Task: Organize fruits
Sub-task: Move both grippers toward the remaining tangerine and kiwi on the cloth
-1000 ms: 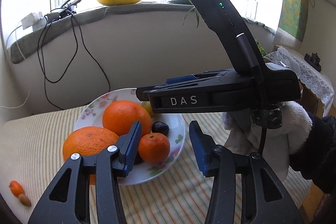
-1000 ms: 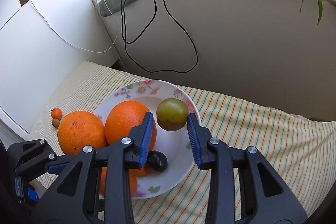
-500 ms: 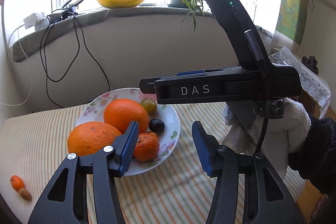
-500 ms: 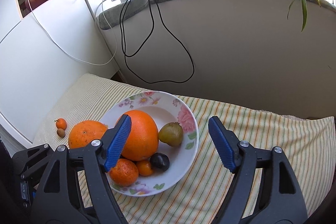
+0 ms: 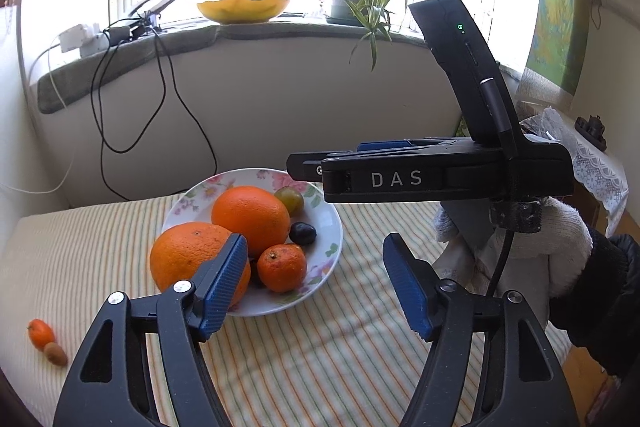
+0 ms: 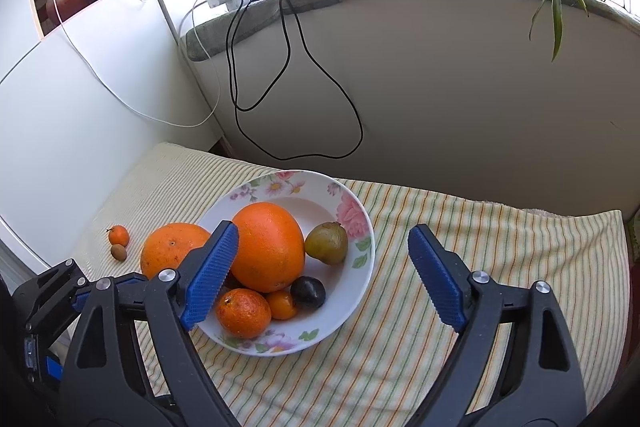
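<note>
Small orange kumquat-like fruit (image 6: 118, 235) and brown nut-like one (image 6: 119, 252) lie on striped cloth (image 6: 460, 247), well apart from flowered white plate (image 6: 362, 259). Left gripper (image 5: 316, 285) and right gripper (image 6: 322, 277) opening, empty. Better to approach low, centre pads, close gently.

- I'm looking at a white floral plate (image 6: 362, 223) sitting on the striped cloth, holding most of the fruit.
- A large orange (image 6: 267, 246) is resting at the plate's middle, stem side turned away.
- A greenish-brown fruit (image 6: 327, 242) is lying just beside it, toward the rose-patterned rim.
- A dark plum (image 6: 307, 292) is sitting in front of that, touching a tiny orange fruit (image 6: 282, 304).
- A mandarin (image 6: 243, 313) is lying at the plate's near edge.
- A second big orange (image 6: 170, 247) is leaning against the plate's left rim; I can't tell whether it's on the cloth.
- A kumquat (image 6: 118, 235) and a small brown fruit (image 6: 119, 252) are lying together on the cloth, well apart from the plate.
</note>
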Available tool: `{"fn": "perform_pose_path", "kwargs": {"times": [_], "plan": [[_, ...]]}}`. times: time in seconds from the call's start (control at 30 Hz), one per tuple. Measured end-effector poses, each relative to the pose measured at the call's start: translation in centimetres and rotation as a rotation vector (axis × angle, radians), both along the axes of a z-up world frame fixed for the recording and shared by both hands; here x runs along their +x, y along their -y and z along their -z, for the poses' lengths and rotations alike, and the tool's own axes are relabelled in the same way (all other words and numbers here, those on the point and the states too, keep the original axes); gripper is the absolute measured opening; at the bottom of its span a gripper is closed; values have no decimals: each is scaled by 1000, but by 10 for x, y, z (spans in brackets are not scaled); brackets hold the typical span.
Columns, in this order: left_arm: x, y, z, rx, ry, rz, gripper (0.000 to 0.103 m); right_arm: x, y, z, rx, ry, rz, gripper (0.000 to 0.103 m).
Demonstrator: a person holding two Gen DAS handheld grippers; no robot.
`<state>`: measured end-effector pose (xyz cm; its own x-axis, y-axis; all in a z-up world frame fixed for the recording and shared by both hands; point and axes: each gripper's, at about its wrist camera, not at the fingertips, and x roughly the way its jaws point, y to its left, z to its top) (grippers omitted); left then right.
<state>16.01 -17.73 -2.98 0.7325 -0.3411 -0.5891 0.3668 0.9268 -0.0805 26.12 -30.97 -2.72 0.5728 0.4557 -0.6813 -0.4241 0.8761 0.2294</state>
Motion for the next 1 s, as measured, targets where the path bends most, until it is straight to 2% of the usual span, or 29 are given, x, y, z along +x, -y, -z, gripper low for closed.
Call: {"fn": "perform_pose_path", "kwargs": {"times": [0.47, 1.0], "plan": [[-23, -23, -11, -20, 18, -44, 71, -26, -3, -13, -33, 46, 11, 90], [-58, -84, -22, -50, 48, -134, 71, -72, -39, -33, -67, 120, -19, 90]]}}
